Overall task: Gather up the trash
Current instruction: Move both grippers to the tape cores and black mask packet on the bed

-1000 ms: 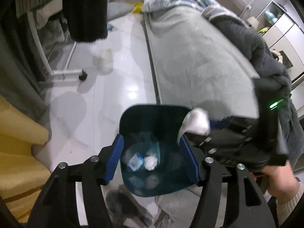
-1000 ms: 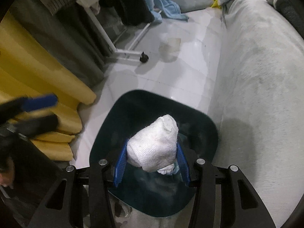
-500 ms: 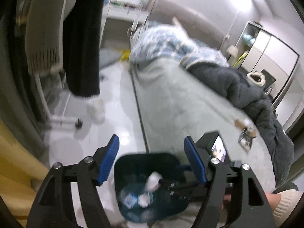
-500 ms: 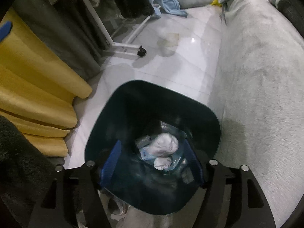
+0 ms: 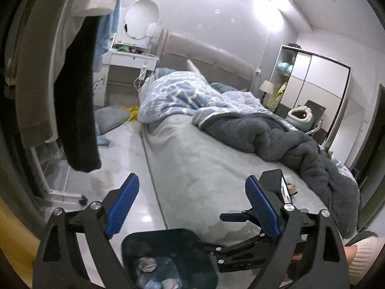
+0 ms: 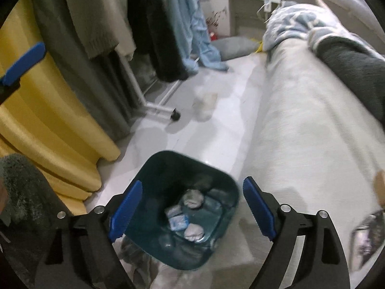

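Teal bin [image 6: 166, 166] is sitting low centre of my right view, wads [image 6: 192, 197] lying inside, beneath my right gripper [image 6: 190, 208]; both it and the left gripper [image 5: 192, 206] are gaping wide, holding nothing.

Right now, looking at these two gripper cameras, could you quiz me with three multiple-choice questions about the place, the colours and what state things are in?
1. Where does the trash bin stand?
A. On the bed
B. On the floor beside the bed
C. On the white desk

2. What colour is the bin?
A. Dark teal
B. Yellow
C. Red

3. What state is the right gripper in?
A. Shut on a white wad
B. Shut on nothing
C. Open and holding nothing

Answers:
1 B: its base sits on the pale floor, next to the bed edge.
2 A: its walls are dark blue-green.
3 C: its blue pads stand wide apart above the bin, with the white wads lying inside.
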### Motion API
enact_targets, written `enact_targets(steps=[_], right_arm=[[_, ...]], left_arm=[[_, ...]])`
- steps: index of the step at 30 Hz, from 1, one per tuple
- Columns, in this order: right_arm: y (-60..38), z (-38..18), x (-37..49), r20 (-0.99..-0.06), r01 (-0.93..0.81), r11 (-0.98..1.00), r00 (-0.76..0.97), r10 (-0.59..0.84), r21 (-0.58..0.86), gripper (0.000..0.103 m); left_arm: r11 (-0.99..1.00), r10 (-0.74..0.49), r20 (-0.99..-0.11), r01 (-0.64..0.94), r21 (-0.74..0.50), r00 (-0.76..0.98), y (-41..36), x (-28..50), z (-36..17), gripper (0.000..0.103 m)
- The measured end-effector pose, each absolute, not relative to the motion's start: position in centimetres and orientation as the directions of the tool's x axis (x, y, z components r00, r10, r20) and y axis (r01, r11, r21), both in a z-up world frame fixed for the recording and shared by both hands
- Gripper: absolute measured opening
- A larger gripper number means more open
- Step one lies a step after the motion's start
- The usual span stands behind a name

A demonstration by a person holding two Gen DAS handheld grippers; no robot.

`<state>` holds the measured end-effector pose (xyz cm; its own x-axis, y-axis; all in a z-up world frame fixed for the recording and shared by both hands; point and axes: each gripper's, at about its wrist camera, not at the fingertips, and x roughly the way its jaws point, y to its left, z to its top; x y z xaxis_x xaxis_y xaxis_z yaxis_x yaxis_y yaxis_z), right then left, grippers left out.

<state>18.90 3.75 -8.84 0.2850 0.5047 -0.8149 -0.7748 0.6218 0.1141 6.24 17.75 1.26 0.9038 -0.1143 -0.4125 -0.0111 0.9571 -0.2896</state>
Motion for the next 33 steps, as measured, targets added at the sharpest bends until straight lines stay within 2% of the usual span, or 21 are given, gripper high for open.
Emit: enact_targets(steps=[11,18,26,33], right_arm=[[-3.7,-3.7,21.3,-0.736,-0.698,0.707,0.418,0.532,0.115,0.091],[-9.1,-1.6,22.8,-0.708,-0.643,0.761,0.497,0.502,0.087,0.092],[-15.1,-1.4,24.9,-0.711,-0.552,0.831,0.558,0.428,0.066,0.093],[-18.6,-2.3,26.1,-0.738,-0.471,0.88,0.572,0.357,0.061,0.093]], left_arm=[[0.966,-0.189,-0.444,0.086,-0.242,0.876,12.6,8.1,3.4,0.096],[0.957,-0.278,-0.455,0.206,-0.203,0.846,8.6,11.0,3.9,0.097],[0.923,-0.385,-0.469,0.325,-0.207,0.795,4.7,15.5,3.1,0.097],[0.882,-0.47,-0.517,0.4,-0.249,0.715,2.2,18.9,0.8,0.097]])
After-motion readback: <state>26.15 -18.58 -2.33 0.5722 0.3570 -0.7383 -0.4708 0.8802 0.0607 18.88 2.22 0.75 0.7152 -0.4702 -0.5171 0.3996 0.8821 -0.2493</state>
